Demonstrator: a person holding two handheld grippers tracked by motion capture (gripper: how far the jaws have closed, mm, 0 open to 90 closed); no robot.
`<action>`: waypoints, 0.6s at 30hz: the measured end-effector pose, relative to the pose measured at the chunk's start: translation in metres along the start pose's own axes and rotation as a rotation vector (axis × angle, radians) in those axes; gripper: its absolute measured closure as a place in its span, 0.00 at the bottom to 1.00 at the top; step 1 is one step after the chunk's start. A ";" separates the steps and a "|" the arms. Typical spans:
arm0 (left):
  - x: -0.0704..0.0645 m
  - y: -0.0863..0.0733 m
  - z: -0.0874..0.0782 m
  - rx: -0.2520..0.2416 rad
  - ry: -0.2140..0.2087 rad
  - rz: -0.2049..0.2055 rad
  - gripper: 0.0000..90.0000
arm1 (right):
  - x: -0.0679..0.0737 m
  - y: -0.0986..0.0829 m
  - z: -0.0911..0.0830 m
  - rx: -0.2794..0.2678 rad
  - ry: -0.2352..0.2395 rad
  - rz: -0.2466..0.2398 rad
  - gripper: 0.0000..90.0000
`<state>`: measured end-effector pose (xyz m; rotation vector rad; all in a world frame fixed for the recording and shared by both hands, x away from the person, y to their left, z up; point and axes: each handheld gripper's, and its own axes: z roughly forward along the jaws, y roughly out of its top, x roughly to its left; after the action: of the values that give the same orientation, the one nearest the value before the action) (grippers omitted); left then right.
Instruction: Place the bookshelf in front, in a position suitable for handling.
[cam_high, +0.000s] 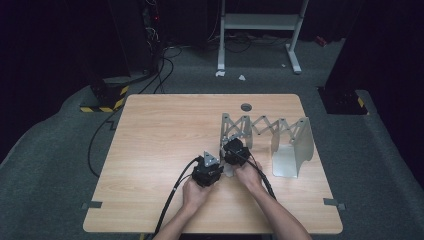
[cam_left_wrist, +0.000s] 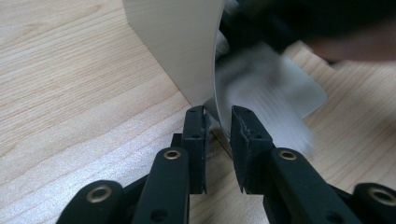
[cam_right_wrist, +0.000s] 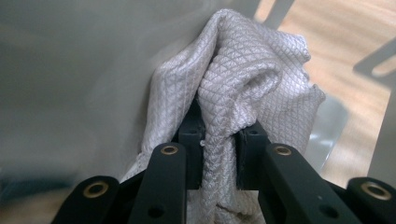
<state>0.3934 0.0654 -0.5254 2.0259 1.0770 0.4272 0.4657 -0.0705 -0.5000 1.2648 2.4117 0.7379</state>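
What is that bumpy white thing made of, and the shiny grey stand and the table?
The white cloth looks like woven fabric: a fine diamond weave, soft folds, matte. The grey stand seems to be sheet metal with a brushed, dull sheen: thin bent plates joined by scissor bars. The table shows pale wood grain, smooth; whether it is solid wood or laminate cannot be told.

An expanding metal rack (cam_high: 267, 135) stands on the table (cam_high: 160, 145), right of centre. At its left end panel (cam_left_wrist: 177, 46), both grippers sit side by side: left gripper (cam_high: 207, 170) nearer, right gripper (cam_high: 235, 152) just beyond, cloth (cam_right_wrist: 243, 88) against the panel.
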 end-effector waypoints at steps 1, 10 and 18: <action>0.000 0.000 0.000 0.000 0.002 0.000 0.84 | -0.002 0.004 0.003 -0.002 -0.005 0.011 0.85; 0.000 0.000 0.000 -0.001 0.001 -0.006 0.85 | -0.017 0.018 0.017 -0.029 0.005 0.039 0.84; 0.001 0.000 0.000 0.000 -0.001 -0.007 0.85 | 0.010 -0.011 -0.007 0.004 0.070 -0.096 0.86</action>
<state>0.3935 0.0660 -0.5255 2.0212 1.0835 0.4225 0.4490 -0.0697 -0.5010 1.1340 2.5113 0.7614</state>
